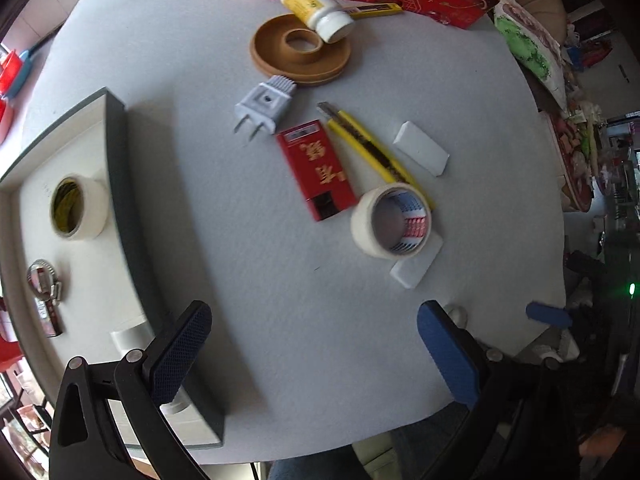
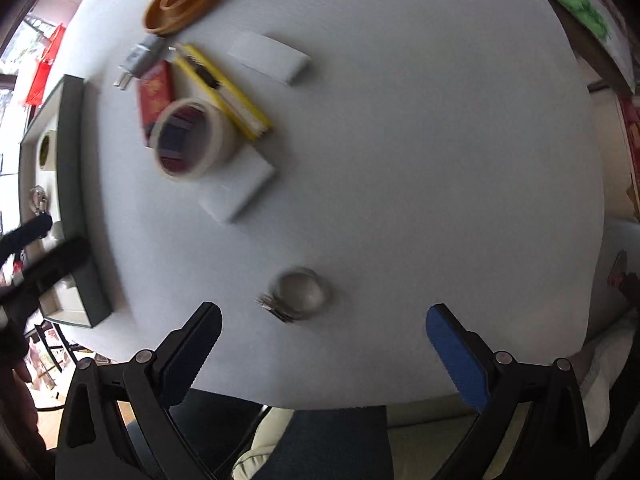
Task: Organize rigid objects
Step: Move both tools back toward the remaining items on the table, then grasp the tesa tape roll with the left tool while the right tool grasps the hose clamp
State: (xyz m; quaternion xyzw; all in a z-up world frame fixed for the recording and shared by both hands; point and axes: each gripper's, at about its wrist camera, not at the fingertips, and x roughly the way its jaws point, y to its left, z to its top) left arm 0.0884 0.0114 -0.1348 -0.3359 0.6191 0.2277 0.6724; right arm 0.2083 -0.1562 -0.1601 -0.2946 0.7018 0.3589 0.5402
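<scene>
The grey-rimmed tray (image 1: 116,168) at the table's left already holds a roll of masking tape, a metal hose clamp and some smaller pieces; the rest lies loose on the white table (image 1: 280,320).

Going from big to small among the loose things: the brown ring-shaped disc (image 1: 300,54) looks stiff and flat, best pinched across its outer rim or through the centre hole. The white pill bottle (image 1: 316,10) lies tilted on that disc; it is smooth and round, so it may roll, and a grip across the body seems safest. The masking tape roll (image 1: 390,220) is light and firm, resting partly on 1 of the 2 white blocks (image 1: 420,148); take it across its wall. The red box (image 1: 316,168) looks light and could crush under a hard squeeze. The yellow utility knife (image 1: 372,148) is slim and rigid; grip mid-body, away from the blade end. The grey plug (image 1: 264,106) is hard, with 2 prongs to avoid.

The smallest, a metal hose clamp (image 2: 298,292), lies just ahead of the right gripper (image 2: 320,344), whose jaws stand spread wide and empty. It is thin, springy and slippery; a pinch across the band near its screw housing should hold. The left gripper (image 1: 316,348) is likewise released, holding nothing.
</scene>
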